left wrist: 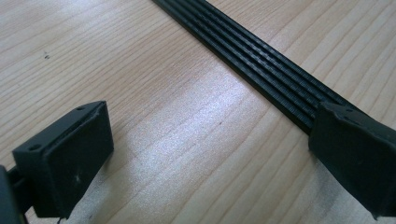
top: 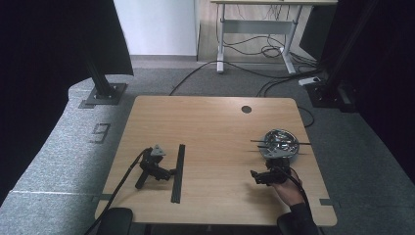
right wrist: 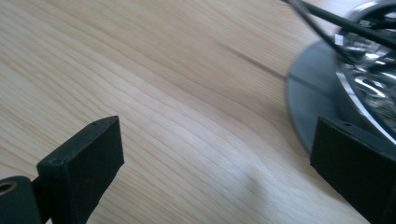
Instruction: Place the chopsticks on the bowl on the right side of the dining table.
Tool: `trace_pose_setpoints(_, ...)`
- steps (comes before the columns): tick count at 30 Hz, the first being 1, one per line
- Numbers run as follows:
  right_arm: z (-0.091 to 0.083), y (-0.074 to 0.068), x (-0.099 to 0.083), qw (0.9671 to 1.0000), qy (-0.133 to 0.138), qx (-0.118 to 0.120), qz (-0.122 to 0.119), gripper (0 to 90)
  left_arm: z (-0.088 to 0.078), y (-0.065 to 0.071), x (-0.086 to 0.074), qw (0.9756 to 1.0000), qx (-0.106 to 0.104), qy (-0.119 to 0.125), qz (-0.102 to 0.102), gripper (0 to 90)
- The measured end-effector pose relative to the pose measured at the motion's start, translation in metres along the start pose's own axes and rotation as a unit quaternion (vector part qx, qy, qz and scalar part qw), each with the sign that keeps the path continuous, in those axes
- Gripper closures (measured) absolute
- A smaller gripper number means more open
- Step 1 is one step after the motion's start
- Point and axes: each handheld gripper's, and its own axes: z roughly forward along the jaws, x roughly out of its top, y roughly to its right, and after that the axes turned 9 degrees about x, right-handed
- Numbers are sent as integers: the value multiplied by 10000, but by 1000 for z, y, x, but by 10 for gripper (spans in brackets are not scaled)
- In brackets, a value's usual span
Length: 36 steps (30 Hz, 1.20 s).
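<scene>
My left gripper [top: 164, 172] lies on the wooden table [top: 210, 127] left of centre with no hand on it, its cable trailing off the near edge. In the left gripper view the left gripper [left wrist: 210, 158] is open, and its right jaw sits over the edge of a long black ribbed strip [left wrist: 261, 70]. That strip [top: 178, 174] runs near to far just right of this gripper. A hand [top: 288, 190] holds my right gripper [top: 258, 176] low over the table, just in front of a shiny metal bowl [top: 280, 143]. The right gripper [right wrist: 215, 172] is open and holds nothing; the bowl [right wrist: 369, 79] is beside its right jaw.
Thin black sticks [top: 279, 143] lie across the bowl, which stands on a grey round base [right wrist: 306, 102]. A round cable hole [top: 246, 109] is near the table's far edge. A dark pad [top: 115, 219] sits at the near left corner. Stand legs and cables cover the floor beyond.
</scene>
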Motion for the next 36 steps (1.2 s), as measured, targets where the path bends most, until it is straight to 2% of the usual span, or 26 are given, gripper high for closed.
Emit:
trace_pose_setpoints(10,28,-13,14,9989,-269,273,-286,17,0,0,0,10000,-1,1,-2,0)
trace_pose_setpoints(13,33,-15,18,9984,-309,359,-321,8,0,0,0,10000,-1,1,-2,0)
trace_pose_setpoints(18,41,-22,28,9971,-383,415,-509,0,0,0,0,10000,0,1,-2,0)
trace_pose_setpoints(31,64,-38,58,9942,-385,786,-621,0,0,0,0,10000,-2,-2,-12,0)
trace_pose_setpoints(36,74,-46,70,9932,-455,844,-660,0,0,0,0,10000,-1,0,-12,0)
